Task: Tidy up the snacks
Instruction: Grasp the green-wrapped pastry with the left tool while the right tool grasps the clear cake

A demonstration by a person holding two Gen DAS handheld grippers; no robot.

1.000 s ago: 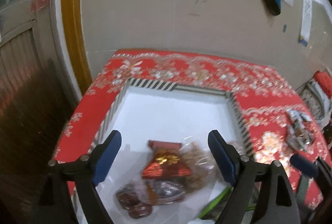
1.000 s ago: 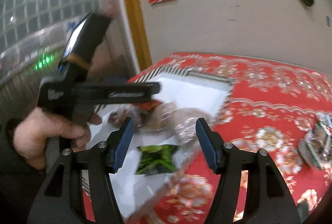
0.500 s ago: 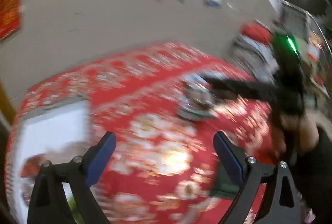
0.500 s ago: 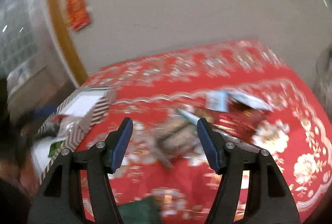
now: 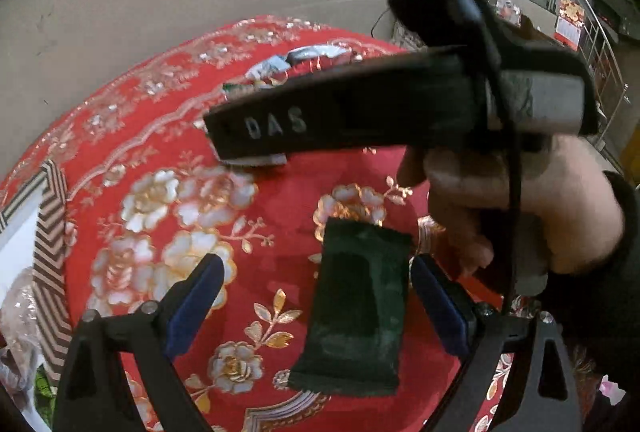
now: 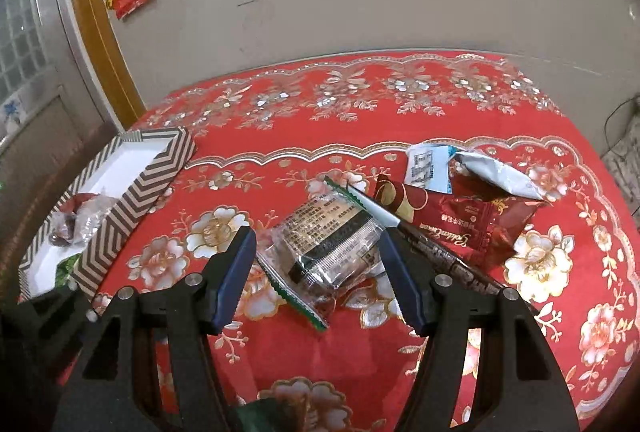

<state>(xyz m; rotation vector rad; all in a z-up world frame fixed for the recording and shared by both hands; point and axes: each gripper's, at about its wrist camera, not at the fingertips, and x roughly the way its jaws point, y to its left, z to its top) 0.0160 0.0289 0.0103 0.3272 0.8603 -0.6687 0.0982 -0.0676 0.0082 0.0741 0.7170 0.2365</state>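
Note:
A dark green snack packet (image 5: 356,308) lies flat on the red flowered tablecloth (image 5: 160,159). My left gripper (image 5: 316,268) hovers over it, open, and the packet sits nearer the right finger with no pad pressing it. My right gripper (image 6: 318,238) is open around a clear-wrapped dark cake packet (image 6: 328,244) without touching it. Beside that packet lie a dark red packet (image 6: 472,216), a silver-white packet (image 6: 492,175) and a long brown stick packet (image 6: 440,256). The chevron-rimmed white box (image 6: 132,199) at the left holds several snacks (image 6: 80,220).
A hand (image 5: 520,199) holding the right gripper's body crosses the top of the left wrist view, close above the green packet. The box rim (image 5: 52,216) is at that view's left edge. A beige wall stands behind the round table; the table edge curves off at the right.
Both grippers swung from over the box rightward to the loose snacks on the cloth. The left gripper rolled and dipped, its jaws a bit wider. The green packet now lies between its fingers.

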